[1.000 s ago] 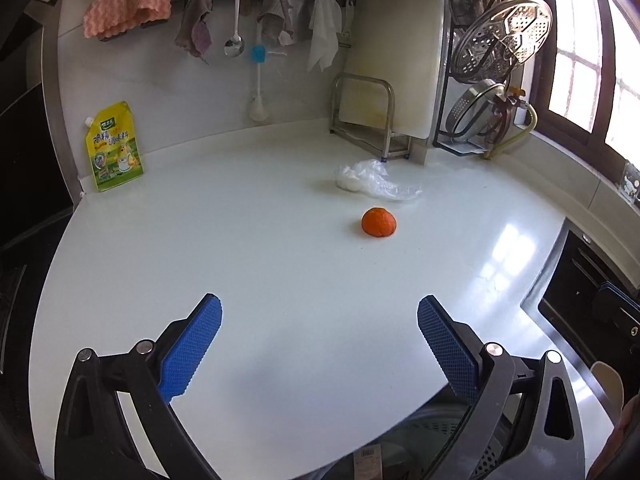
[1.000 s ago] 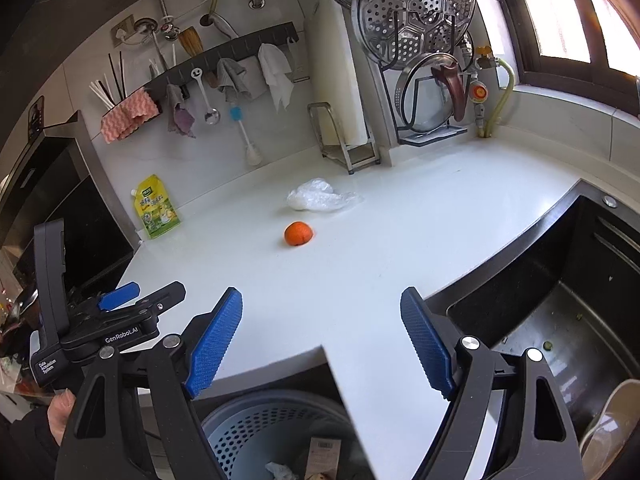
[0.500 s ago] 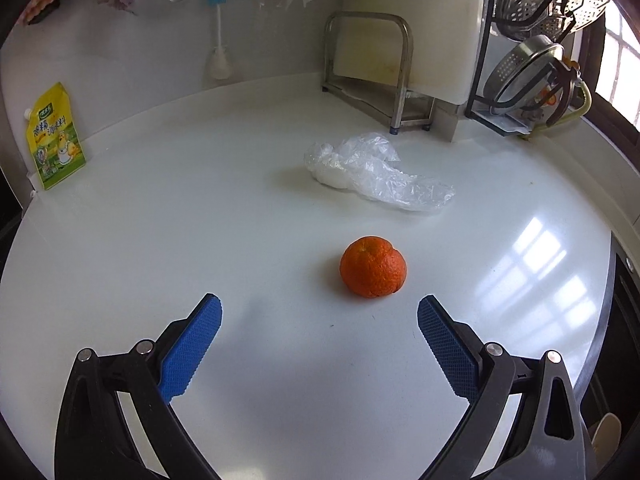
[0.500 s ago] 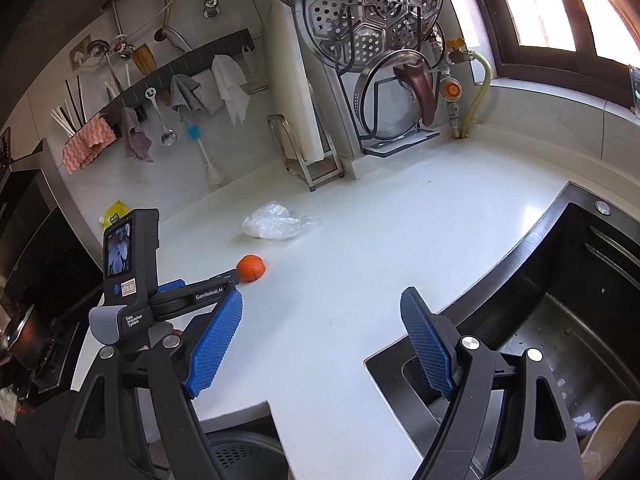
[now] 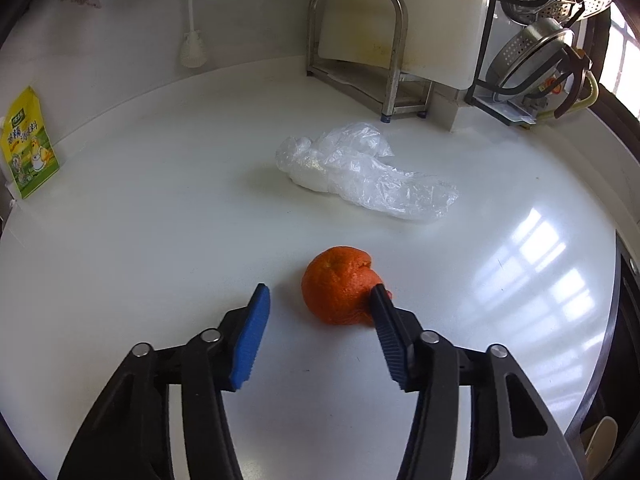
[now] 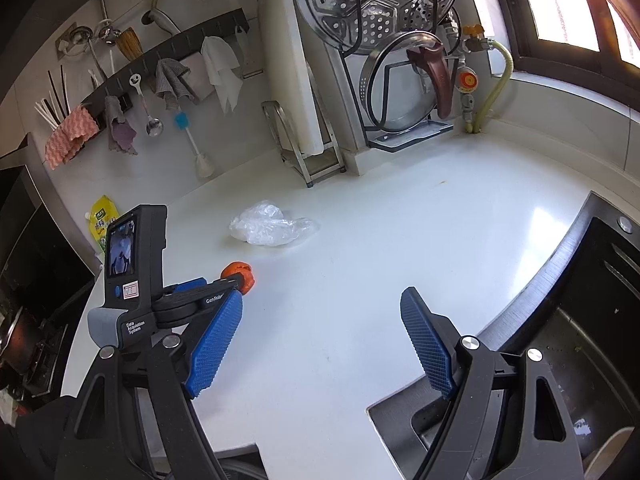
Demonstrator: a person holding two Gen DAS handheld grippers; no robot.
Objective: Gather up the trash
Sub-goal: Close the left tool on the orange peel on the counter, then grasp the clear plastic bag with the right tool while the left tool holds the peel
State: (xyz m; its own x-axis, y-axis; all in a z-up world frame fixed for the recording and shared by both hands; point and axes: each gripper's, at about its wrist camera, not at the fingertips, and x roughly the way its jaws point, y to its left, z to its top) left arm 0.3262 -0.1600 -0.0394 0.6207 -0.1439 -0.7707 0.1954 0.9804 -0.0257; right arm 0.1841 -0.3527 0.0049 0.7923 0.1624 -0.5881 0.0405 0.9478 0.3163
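An orange peel ball (image 5: 338,284) lies on the white counter (image 5: 160,240). My left gripper (image 5: 320,294) is down around it and its jaws are closing. The right pad (image 5: 386,332) touches the orange's side, while the left pad (image 5: 250,336) still stands a little apart from it. A crumpled clear plastic bag (image 5: 360,172) lies just beyond the orange. In the right wrist view the left gripper (image 6: 236,280) reaches to the orange (image 6: 236,269), with the bag (image 6: 272,226) behind it. My right gripper (image 6: 322,300) hangs open over the counter with nothing between its pads.
A yellow pouch (image 5: 28,144) leans on the back wall at left. A metal stand with a cutting board (image 5: 360,40) and a rack of steamer lids (image 6: 380,20) line the back. A dark sink (image 6: 580,320) opens at the right edge of the counter.
The left gripper came forward and down to the orange and its jaws narrowed from wide open to nearly around it. The right gripper shifted sideways toward the sink, staying open.
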